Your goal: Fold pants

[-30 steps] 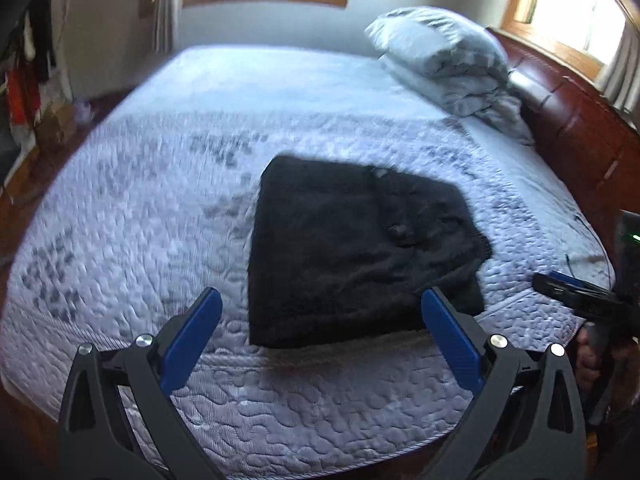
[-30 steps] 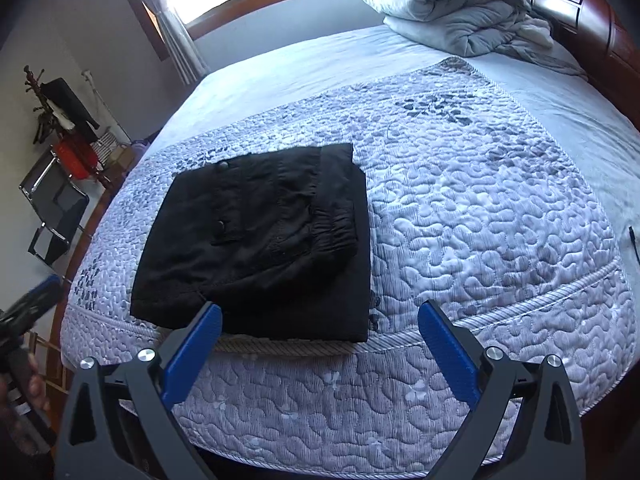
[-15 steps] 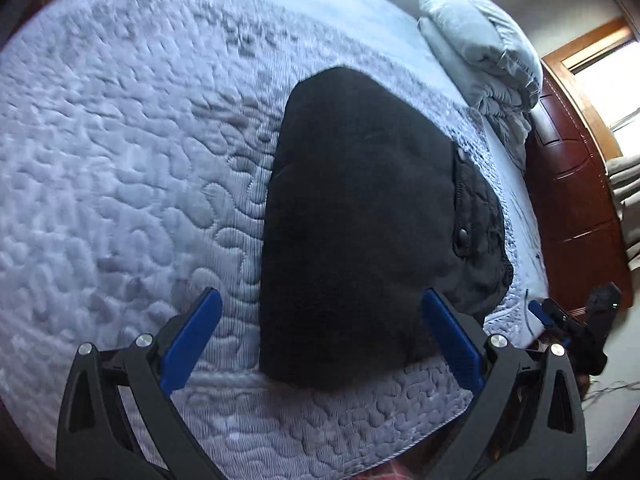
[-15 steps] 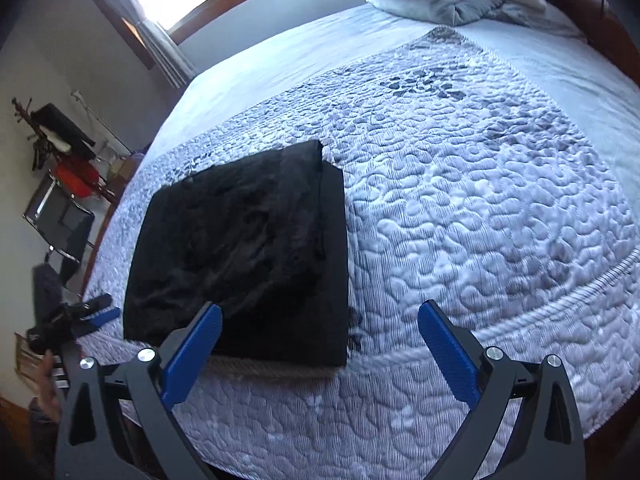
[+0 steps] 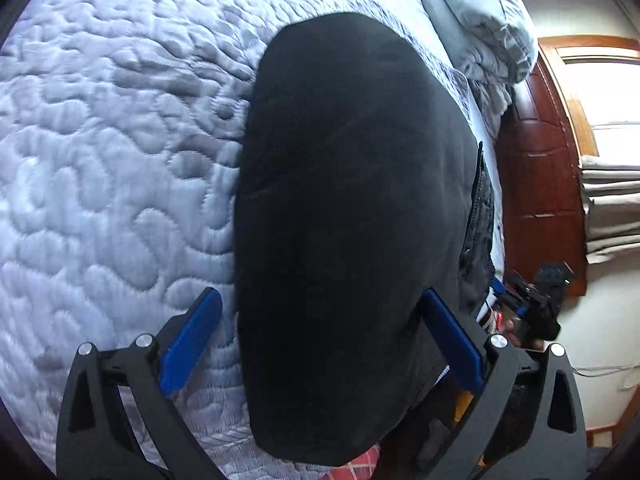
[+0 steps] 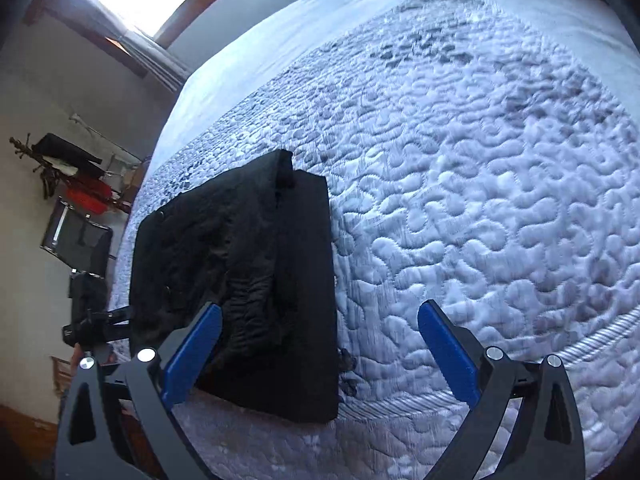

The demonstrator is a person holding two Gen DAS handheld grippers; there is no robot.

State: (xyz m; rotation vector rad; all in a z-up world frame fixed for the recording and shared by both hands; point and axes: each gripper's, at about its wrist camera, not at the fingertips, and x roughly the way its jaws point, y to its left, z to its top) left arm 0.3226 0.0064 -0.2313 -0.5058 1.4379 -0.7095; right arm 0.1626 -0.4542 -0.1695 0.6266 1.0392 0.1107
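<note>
Folding looks nearly finished.
I see the black fabric pants [image 6: 240, 280] stacked compactly lower left on the quilted grey bedspread [image 6: 480, 200]; left gripper [image 5: 320, 344] and right gripper [image 6: 320, 348] both spread, empty.

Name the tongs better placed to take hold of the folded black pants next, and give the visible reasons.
Left, probably. The left tongs stand open with the folded black pants filling the gap between their blue pads. The right tongs, also open, point mostly at bare grey quilted bedspread; the pants lie off to their left.

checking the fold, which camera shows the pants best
The right wrist view: the folded black pants show whole on the bed quilt, layers and waistband visible. The left wrist view shows them close up as a featureless dark mass.
</note>
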